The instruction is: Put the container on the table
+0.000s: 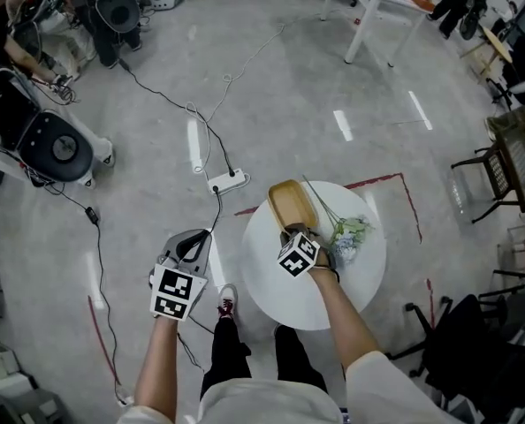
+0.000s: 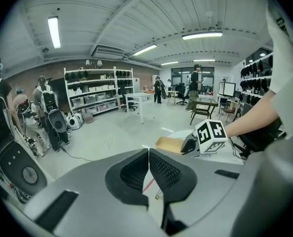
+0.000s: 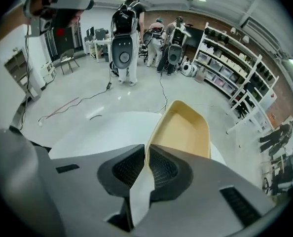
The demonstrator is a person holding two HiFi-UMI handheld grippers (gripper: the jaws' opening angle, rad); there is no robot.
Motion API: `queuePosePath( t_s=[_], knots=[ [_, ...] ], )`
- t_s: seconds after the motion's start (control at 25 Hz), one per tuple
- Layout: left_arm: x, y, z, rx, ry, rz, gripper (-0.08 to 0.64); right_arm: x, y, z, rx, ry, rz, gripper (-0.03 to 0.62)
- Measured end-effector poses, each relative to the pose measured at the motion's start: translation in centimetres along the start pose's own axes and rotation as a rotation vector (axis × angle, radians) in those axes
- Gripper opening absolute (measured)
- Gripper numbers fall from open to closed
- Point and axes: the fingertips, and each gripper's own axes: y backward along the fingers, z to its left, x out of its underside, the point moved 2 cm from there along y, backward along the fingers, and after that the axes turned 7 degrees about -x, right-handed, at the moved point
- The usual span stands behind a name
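Tongs in the right hand clench the near rim of the tan container, which is at the round white worktop's far left edge, while the left tongs, clenched empty, hang left of that worktop.

A bunch of pale flowers lies near the right edge of the table, with its stems toward the far edge. On the grey floor, 1 white power strip sits just beyond the table, and cables run from it. Red tape marks the floor nearby. 1 wooden chair stands well to the right.
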Motion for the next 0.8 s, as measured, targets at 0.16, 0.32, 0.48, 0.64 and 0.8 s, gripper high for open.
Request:
queuePosePath(
  t_s=[0.16,0.32,0.48,0.64,0.8],
  knots=[
    [0.8,0.2,1.0,0.013,-0.001,0.014,0.02,0.5,-1.5,1.0,-0.002,0.016,0.055,0.057],
    [-0.1,-0.1,2.1,0.036,-0.02,-0.002,0.02,-0.8,0.0,1.0,-0.013,-0.087,0.011,0.146],
    [-3.4,-1.4,3.6,0.086,-0.04,-0.072,0.021,-3.4,5.6,-0.8,0.071,-0.281,-0.144,0.135],
    [-8.4,-1.6,3.8,0.144,-0.075,-0.167,0.02,-5.4,14.4,-3.4,0.264,-0.379,-0.294,0.038],
    [-15.1,-1.0,1.7,0.215,-0.131,-0.275,0.02,-6.2,24.9,-5.6,0.445,-0.435,-0.417,0.014]
  ],
)
